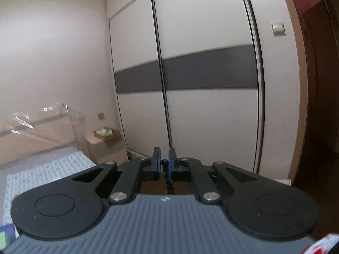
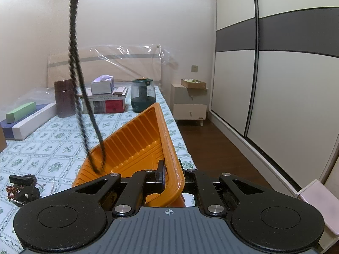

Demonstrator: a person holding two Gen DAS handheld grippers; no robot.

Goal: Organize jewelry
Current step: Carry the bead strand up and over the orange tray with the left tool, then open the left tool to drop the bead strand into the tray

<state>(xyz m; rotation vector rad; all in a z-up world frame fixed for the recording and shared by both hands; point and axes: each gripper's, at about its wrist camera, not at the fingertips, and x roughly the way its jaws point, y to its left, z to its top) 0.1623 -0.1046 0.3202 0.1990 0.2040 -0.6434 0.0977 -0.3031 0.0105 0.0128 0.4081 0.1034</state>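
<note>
orange plastic, ribbed along its floor, fills the middle of the right wrist view: a tray (image 2: 146, 139) tipped up off the bed (image 2: 53, 148), its near rim pinched between the clenched fingers of the right gripper (image 2: 171, 174). a black beaded necklace (image 2: 75, 63) hangs from above the top left of that view as a long doubled strand, and its lowest loop dangles just inside the tray's near left part, close to the floor or touching it; i cannot tell which.

the left gripper (image 1: 164, 163) is held high and pointed at the wardrobe (image 1: 201, 63). its blue-padded fingers (image 1: 157, 162) are closed on the top of the same bead strand, one dark bead showing between them and more beads running down below.

by my reading the task is at an early stage. this necklace is only now being lowered into the tray, and the tray looks otherwise bare. on the near left of the bed a small heap of jewelry (image 2: 21, 187) waits unsorted: reddish beads, a pale thin chain and a dark piece, tangled together.

the necklace looks limp and twisted, with small round matte beads, blurred in places. it should pool loosely once let go, and the tilted tray may let it slide toward the low near corner.
</note>
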